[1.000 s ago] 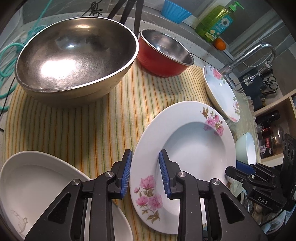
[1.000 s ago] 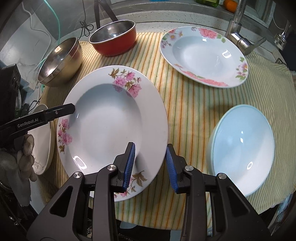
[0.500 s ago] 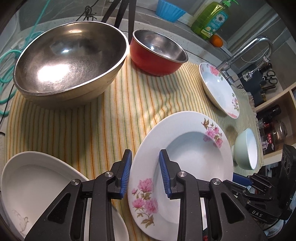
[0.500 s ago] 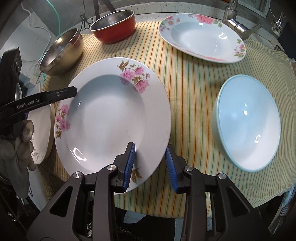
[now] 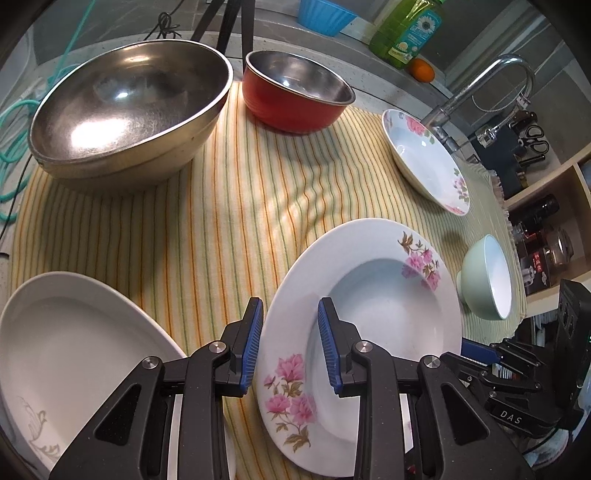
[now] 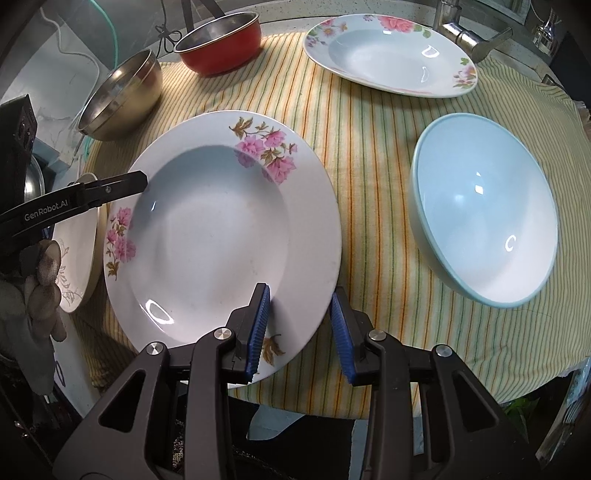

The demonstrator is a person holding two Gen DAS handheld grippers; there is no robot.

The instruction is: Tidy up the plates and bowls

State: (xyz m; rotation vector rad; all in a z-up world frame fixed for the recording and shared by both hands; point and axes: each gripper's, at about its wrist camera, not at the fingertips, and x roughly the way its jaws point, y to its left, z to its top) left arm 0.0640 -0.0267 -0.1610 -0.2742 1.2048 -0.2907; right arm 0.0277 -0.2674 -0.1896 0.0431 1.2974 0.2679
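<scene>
left wrist view: close over the cloth point(image 5: 229, 206), looking steeply down past its own tongs point(image 5: 290, 345) toward the steel bowl point(image 5: 125, 110) and tap point(image 5: 480, 85). right wrist view: close, steeply down past its tongs point(image 6: 301, 330), from the opposite rim. both share the pink plate point(image 5: 369, 314) point(image 6: 221, 236) between the tongs, and each sees the other's tongs.

"GenRobot.AI" stands in white letters on the black arm of the left gripper point(image 6: 110, 188), seen at the left edge of the right wrist view. "DAS" stands in pale letters on the black body of the right gripper point(image 5: 480, 354), low at the right of the left wrist view. The label on the green bottle point(image 5: 406, 33) shows a daisy, but its print is too small to read.
</scene>
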